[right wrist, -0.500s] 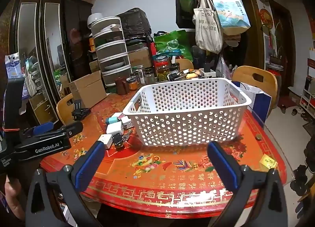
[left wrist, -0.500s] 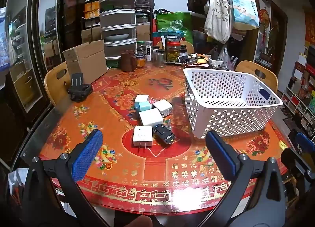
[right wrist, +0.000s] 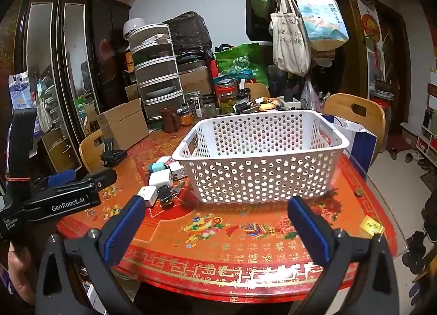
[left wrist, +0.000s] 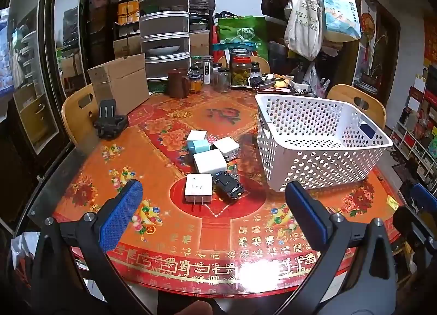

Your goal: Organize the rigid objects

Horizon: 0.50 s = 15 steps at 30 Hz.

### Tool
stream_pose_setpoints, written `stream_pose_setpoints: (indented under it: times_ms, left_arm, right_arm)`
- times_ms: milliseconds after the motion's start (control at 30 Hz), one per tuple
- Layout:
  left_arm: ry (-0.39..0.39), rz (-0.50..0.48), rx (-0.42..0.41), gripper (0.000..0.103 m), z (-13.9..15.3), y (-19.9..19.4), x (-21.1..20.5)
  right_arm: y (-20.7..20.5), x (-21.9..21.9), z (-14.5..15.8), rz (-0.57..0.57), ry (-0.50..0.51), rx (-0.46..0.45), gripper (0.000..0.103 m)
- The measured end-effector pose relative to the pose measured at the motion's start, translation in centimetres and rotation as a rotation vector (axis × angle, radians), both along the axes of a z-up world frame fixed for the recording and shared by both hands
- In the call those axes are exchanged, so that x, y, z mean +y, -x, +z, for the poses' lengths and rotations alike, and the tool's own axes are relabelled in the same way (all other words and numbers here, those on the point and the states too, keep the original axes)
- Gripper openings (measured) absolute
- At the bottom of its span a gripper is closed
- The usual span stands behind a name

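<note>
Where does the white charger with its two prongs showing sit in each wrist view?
Left wrist: white charger, centre, between the open fingers, prongs toward the camera.
Right wrist: white charger, left of centre, above the left fingertip.
Shared landmark: the white basket, to its right in both.

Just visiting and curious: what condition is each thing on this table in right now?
White basket: upright, empty.
White charger: flat on the table, prongs out.
Black toy car: beside that charger.
Cardboard box: flap open.
Left gripper: open, holding nothing.
Right gripper: open, holding nothing.
</note>
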<state>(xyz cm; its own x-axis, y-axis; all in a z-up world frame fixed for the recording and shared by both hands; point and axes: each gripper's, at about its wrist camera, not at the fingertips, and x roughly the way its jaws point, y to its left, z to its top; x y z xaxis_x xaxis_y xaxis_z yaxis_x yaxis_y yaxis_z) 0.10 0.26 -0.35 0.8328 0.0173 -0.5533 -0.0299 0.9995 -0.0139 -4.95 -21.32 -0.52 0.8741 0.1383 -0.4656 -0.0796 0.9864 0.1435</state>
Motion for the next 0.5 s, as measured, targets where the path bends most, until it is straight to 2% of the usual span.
stream_pose_setpoints:
  times_ms: [500]
  left_arm:
    - [0.003, 0.003, -0.001, 0.103, 0.17, 0.37, 0.09]
  right_arm:
    - [0.05, 0.2, 0.25, 0.005, 0.008, -0.002, 0.103]
